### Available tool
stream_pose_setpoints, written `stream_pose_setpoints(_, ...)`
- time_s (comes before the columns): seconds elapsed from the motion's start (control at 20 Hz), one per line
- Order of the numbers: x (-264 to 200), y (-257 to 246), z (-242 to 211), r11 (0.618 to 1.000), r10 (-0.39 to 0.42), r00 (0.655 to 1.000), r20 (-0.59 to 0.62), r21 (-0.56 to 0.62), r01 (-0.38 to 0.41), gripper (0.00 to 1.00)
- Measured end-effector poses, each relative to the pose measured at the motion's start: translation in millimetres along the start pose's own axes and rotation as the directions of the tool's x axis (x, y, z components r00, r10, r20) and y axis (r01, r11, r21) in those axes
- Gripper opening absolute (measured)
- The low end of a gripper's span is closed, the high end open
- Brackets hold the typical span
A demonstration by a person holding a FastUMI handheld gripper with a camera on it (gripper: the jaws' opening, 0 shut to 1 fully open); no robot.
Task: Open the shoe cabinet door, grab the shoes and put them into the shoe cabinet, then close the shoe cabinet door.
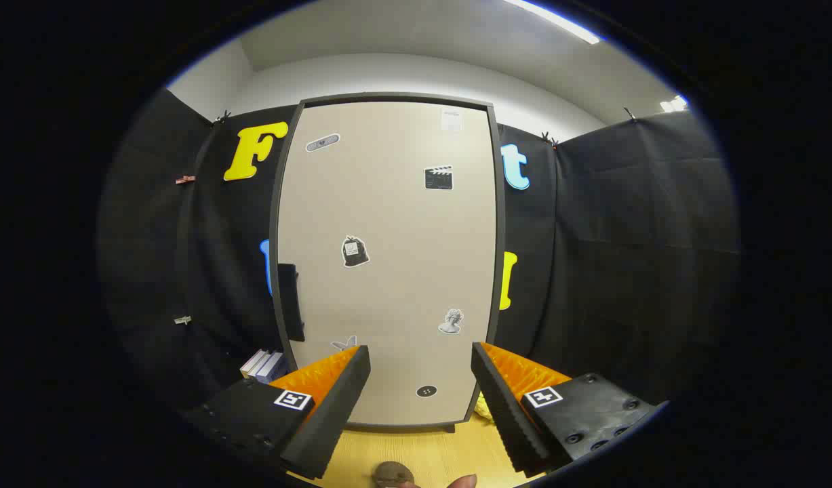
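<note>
Cabinet door (388,257) is shut, your claw (421,359) is open and empty ahead of it. Can't tell if shoes are inside.

Light wooden floor (443,451) carries the shoe cabinet (388,271), upright with door shut, directly beyond the gripper (421,362), whose fingers stand apart on nothing; books (263,364) lie left of its base, something yellow (482,407), unidentifiable, at its right foot.
</note>
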State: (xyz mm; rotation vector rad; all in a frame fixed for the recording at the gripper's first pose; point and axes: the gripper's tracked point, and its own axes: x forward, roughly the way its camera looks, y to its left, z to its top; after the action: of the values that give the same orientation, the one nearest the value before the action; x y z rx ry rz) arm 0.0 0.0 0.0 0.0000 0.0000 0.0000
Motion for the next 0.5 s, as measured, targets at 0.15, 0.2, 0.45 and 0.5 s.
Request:
stream_pose_setpoints(0.15, -2.4, 4.3, -0.4, 1.0, 0.007, 1.0, 0.005, -0.01, -0.007, 0.98)
stream_pose_setpoints(0.2, -2.2, 6.0, -0.9, 1.0, 0.007, 1.0, 0.007, -0.015, -0.007, 0.98)
stream_pose_setpoints(0.45, -2.2, 9.7, 0.4, 1.0, 0.01, 1.0, 0.009, -0.024, -0.01, 0.98)
stream_pose_setpoints(0.5, -1.8, 10.0, 0.6, 1.0, 0.01, 1.0, 0.01, -0.025, -0.01, 0.98)
